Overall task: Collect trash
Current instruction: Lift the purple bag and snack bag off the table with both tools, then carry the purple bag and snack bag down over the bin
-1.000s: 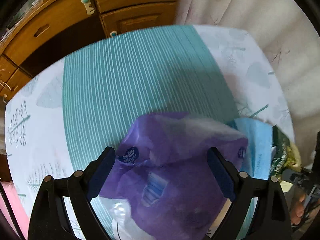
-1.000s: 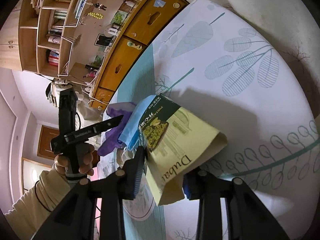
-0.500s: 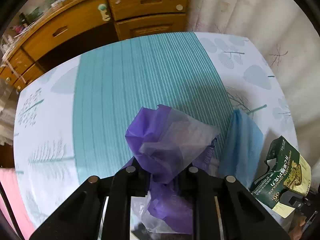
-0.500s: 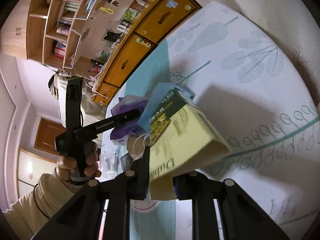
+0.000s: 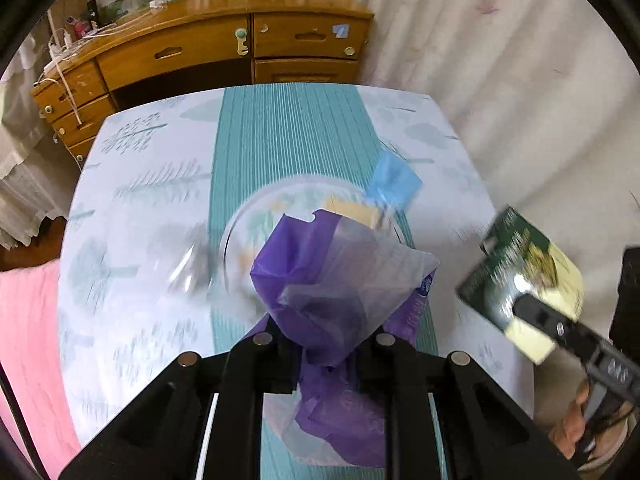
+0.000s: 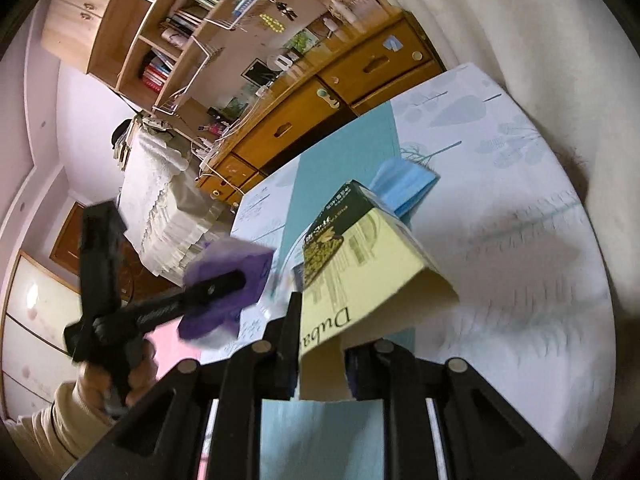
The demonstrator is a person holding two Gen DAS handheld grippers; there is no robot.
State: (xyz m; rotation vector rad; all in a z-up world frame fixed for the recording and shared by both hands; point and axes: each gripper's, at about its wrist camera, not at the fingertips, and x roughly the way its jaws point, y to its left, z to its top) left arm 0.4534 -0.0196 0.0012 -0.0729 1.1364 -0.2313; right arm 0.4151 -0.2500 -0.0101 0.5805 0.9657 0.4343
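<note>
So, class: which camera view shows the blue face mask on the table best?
The right wrist view: the blue face mask lies sharp there, pleats visible, beyond the green-and-yellow carton, which covers its near corner. In the left wrist view the mask is whole but motion-blurred, just a blue patch.

A lived-in room of a home is shown, most likely a bedroom or study. A wooden desk (image 5: 208, 52) with drawers and a kneehole is set against the far wall, its top crowded with small bottles, cables and a power strip. Above it, open wooden bookshelves (image 6: 176, 32) are filled with books and papers, and photos and notes are pinned to the wall. A leaf-printed cloth with a teal striped band (image 5: 288, 140) is spread over the flat surface in front. Pale curtains (image 5: 520, 80) are hung along one side, and a lace-edged white cover (image 6: 168, 200) is draped nearby.
</note>
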